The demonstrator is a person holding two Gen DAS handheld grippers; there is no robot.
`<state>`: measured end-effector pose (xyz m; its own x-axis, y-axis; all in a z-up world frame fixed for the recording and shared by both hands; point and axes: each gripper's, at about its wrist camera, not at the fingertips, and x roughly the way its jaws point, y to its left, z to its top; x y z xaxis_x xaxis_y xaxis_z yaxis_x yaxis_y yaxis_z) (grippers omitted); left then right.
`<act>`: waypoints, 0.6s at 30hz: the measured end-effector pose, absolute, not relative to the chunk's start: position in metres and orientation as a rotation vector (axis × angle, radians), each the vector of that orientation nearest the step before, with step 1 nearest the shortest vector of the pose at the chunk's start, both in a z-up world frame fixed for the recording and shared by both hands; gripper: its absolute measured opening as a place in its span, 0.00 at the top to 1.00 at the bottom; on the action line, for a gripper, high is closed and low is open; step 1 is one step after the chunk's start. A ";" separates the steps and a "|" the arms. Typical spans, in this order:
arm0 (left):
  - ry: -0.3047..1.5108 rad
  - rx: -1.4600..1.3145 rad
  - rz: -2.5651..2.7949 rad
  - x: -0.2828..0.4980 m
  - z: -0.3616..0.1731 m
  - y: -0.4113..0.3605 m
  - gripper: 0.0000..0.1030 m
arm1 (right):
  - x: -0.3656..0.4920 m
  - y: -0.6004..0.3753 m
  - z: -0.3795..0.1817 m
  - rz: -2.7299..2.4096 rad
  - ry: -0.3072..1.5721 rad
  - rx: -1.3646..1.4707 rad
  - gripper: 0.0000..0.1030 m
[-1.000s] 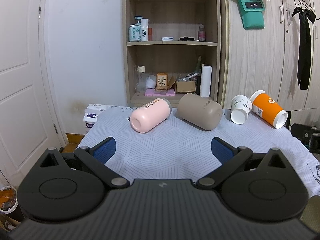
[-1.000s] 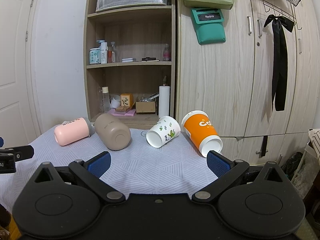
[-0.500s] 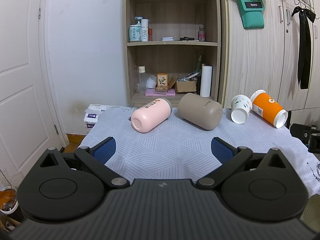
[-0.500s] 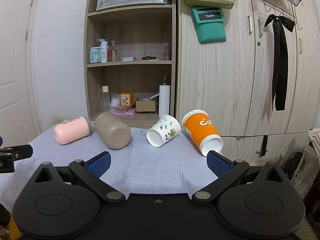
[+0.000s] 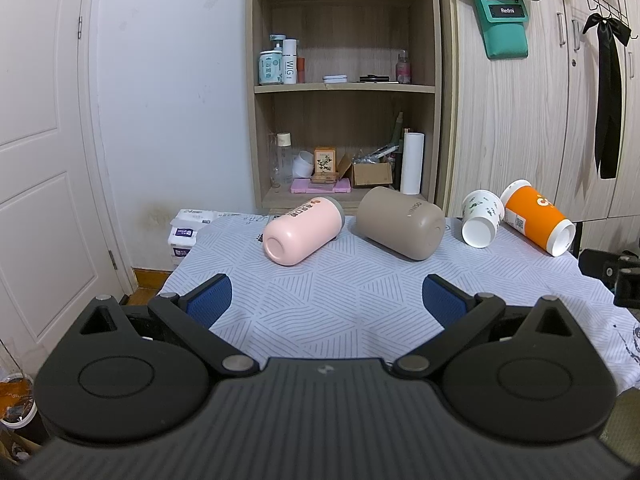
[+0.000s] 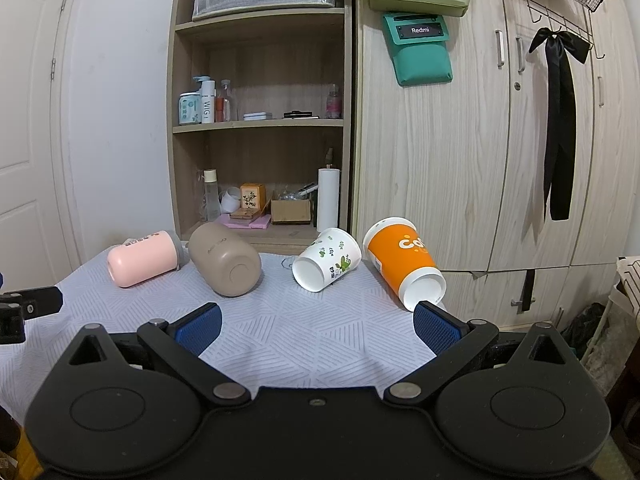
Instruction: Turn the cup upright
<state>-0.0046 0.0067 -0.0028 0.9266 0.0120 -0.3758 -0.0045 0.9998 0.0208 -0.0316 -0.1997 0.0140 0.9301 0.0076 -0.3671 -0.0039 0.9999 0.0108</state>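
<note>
Several cups lie on their sides in a row at the far side of the cloth-covered table (image 5: pixel 340 312): a pink cup (image 5: pixel 302 230) (image 6: pixel 142 258), a taupe cup (image 5: pixel 400 228) (image 6: pixel 224 258), a white leafy paper cup (image 5: pixel 482 218) (image 6: pixel 326 258) and an orange paper cup (image 5: pixel 536 218) (image 6: pixel 404 262). My left gripper (image 5: pixel 326 300) is open and empty over the near table, short of the pink and taupe cups. My right gripper (image 6: pixel 316 326) is open and empty, short of the paper cups.
A wooden shelf unit (image 5: pixel 344 92) with bottles and boxes stands behind the table, beside wooden cupboards (image 6: pixel 480 140). A white door (image 5: pixel 40 160) is on the left. Tissue packs (image 5: pixel 184 232) lie past the table's left corner. The orange cup lies near the table's right edge.
Both grippers have drifted very slightly; the scene looks almost the same. No cup has moved.
</note>
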 end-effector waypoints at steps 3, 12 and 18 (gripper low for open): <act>0.385 0.019 0.009 -0.005 -0.003 0.007 0.00 | -0.032 -0.200 0.014 0.005 0.375 0.009 0.00; 0.384 0.020 0.008 -0.006 -0.002 0.008 0.00 | -0.032 -0.199 0.014 0.005 0.376 0.009 0.00; 0.405 0.039 0.017 -0.003 0.004 0.009 0.00 | -0.029 -0.200 0.014 0.055 0.381 0.008 0.00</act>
